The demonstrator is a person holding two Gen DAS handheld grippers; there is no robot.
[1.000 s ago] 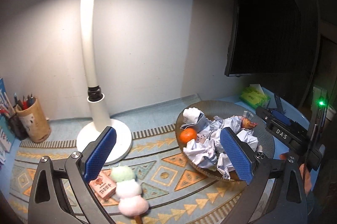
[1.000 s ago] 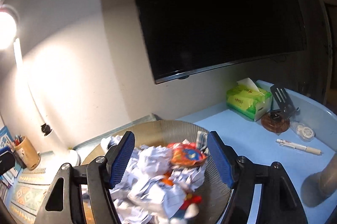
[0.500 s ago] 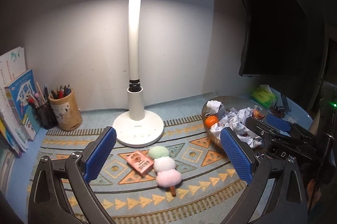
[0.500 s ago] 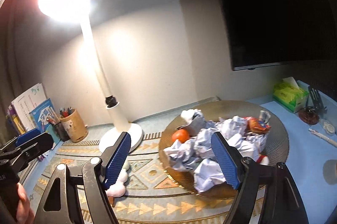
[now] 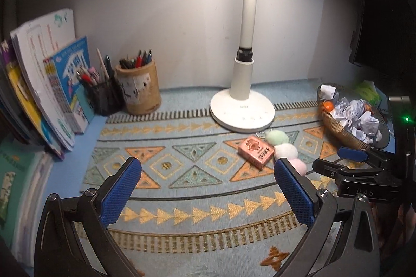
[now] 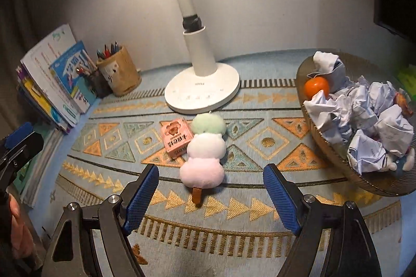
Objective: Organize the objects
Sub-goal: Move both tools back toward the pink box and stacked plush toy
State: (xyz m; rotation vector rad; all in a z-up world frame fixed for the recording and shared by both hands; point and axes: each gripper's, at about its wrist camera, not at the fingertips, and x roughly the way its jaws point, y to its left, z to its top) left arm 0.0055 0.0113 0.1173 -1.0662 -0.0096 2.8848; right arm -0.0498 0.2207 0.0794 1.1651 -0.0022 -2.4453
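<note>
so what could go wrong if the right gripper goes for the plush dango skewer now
1. The pink box lies touching the pink, white and green plush dango skewer, so the right gripper, whose jaws are opening with nothing between them, may nudge or catch the box too.
2. The white lamp base sits right behind the green ball; pushing forward could bump it.
3. The left gripper hovers close by and could get in the way.

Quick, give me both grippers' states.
Left gripper: open, empty.
Right gripper: jaws opening, nothing between them.
</note>
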